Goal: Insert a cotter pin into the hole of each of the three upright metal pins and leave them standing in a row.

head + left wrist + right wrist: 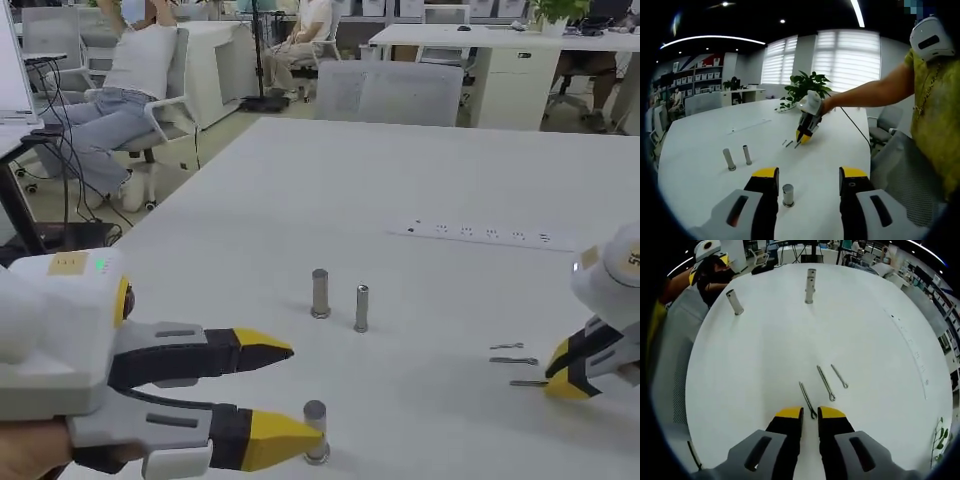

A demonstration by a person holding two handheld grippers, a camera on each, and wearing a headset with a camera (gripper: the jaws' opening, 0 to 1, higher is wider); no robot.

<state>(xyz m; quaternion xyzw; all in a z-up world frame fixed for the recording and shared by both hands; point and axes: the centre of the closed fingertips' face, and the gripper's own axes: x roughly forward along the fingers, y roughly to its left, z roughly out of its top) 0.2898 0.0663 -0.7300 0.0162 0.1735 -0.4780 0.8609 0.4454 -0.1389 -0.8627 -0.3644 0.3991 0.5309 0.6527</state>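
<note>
Three upright metal pins stand on the white table [240, 230]. The nearest pin [315, 432] [788, 195] stands just ahead of my left gripper [300, 392] [809, 180], between its open jaws and nearer the left one. Two more pins [320, 293] [361, 307] stand further back. Three cotter pins [507, 346] [514, 360] [528, 382] lie flat at the right. My right gripper [567, 382] [811, 415] is low over the table with a narrow gap between its jaws. The looped end of the nearest cotter pin [807, 399] lies in that gap.
A white power strip [480, 233] lies across the back of the table. Office chairs [390, 95] stand at the far edge, and people sit beyond at the left. The table edge runs close on my left.
</note>
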